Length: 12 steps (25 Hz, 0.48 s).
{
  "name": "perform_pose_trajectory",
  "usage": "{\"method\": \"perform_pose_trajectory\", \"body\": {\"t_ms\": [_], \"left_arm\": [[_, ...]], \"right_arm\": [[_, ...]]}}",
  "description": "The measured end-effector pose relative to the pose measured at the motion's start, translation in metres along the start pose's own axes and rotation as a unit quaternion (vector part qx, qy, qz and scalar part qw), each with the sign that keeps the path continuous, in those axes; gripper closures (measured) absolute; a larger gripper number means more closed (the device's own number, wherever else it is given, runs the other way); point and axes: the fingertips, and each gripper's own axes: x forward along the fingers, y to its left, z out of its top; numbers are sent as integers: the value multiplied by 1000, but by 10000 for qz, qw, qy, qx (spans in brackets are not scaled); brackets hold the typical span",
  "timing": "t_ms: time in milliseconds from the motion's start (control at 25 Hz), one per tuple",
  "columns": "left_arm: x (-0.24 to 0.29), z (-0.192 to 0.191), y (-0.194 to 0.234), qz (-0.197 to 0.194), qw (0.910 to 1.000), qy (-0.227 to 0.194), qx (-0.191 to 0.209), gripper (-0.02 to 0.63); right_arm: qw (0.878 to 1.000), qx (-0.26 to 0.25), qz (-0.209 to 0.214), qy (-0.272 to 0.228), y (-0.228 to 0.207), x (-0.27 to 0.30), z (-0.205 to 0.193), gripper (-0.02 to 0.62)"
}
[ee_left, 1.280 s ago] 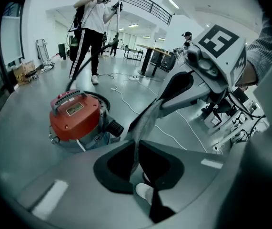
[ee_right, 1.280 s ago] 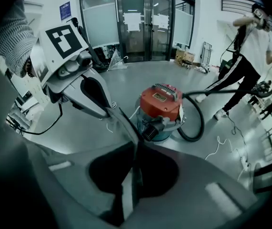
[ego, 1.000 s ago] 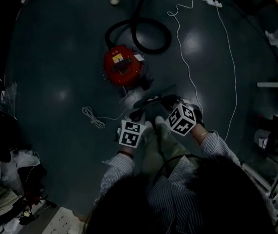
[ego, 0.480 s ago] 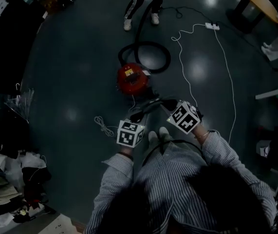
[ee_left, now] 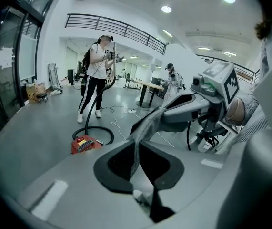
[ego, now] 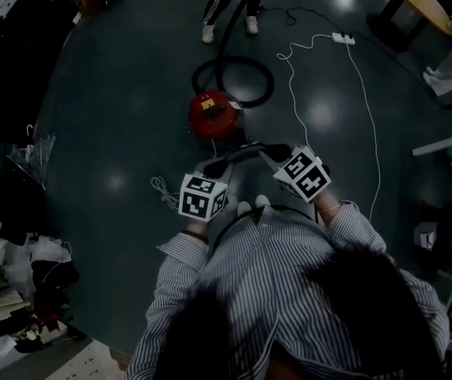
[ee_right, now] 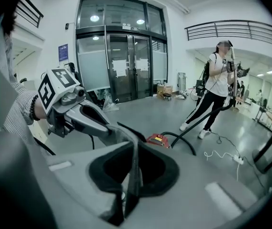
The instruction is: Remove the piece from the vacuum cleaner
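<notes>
**A:** Where was the piece (ee_left: 146, 126) at that point?

**B:** Off the vacuum cleaner (ego: 212, 111), by the look of it. The red cleaner sat on the floor (ego: 107, 125) farther out, with its hose (ego: 249, 68) looped behind it. The piece hung in the air near the person, well apart from the cleaner.

**A:** And the fingers?

**B:** Narrow on both sides. The left gripper (ee_left: 136, 143) pinched one end of the piece and the right gripper (ee_right: 135, 144) pinched the other, so it stretched between them.

**A:** How did you expect it to handle?

**B:** It looked thin, grey and rather soft, more like a strip of fabric than hard plastic, though I couldn't be sure. I judged it light, and likely to sag or slip from a shallow pinch. A hold near each end, well inside the edge, seemed safest.
</notes>
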Motion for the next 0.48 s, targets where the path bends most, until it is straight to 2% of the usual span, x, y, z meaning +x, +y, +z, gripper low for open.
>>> {"method": "perform_pose_trajectory", "body": {"t_ms": [480], "left_arm": [[4,-1,-1,-70,9999,100,-119,577]], "right_arm": [[9999,120,26,119,3,-2,-6,574]]}}
